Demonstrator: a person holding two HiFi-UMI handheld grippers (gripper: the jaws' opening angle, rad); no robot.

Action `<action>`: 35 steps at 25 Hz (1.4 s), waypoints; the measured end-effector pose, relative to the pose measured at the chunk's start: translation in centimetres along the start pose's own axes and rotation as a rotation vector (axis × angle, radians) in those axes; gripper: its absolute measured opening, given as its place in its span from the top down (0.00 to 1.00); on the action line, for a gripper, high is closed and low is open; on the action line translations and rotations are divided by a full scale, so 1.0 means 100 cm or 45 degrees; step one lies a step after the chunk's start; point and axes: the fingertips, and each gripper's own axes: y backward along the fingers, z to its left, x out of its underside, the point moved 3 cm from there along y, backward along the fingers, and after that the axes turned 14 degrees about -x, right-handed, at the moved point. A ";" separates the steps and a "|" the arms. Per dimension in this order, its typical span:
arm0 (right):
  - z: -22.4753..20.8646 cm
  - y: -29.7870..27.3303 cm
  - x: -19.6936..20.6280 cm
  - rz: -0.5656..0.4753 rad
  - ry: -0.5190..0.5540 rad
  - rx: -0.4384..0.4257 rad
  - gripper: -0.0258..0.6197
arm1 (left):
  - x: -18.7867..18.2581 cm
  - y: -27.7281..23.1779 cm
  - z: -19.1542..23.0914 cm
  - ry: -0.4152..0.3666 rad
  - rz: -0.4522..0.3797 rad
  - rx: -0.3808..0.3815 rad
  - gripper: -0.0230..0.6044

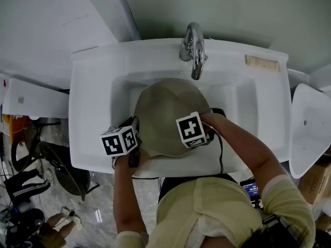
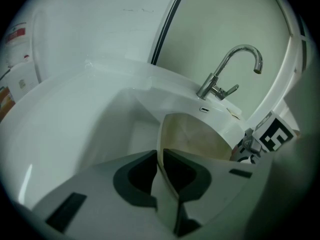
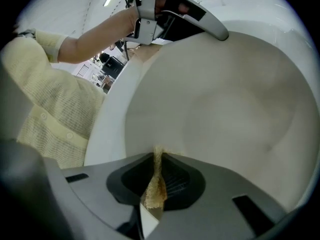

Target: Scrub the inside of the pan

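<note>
While the pan (image 1: 164, 119) fills the sink (image 1: 98, 92) — faucet (image 1: 194, 49) near its rim.

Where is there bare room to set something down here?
Bare: the sink deck left of the basin, and right of it in front of the tan bar. Crowded: the basin, filled by the pan, left gripper clamping its rim, right gripper holding a scrub pad, faucet overhanging.

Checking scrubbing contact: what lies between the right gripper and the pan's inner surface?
A thin yellowish scrub pad, pinched in the right gripper, with its edge meeting the pan, as the right gripper view shows.
</note>
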 end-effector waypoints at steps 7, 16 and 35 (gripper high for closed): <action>-0.010 0.004 0.017 0.166 -0.024 0.090 0.86 | 0.000 0.000 0.001 -0.018 0.000 -0.007 0.82; -0.027 0.015 0.035 0.274 -0.057 0.221 0.86 | 0.001 0.001 0.000 -0.032 -0.001 -0.007 0.82; -0.081 0.040 0.048 0.393 -0.058 0.526 0.86 | 0.001 -0.001 -0.001 -0.028 -0.001 0.002 0.82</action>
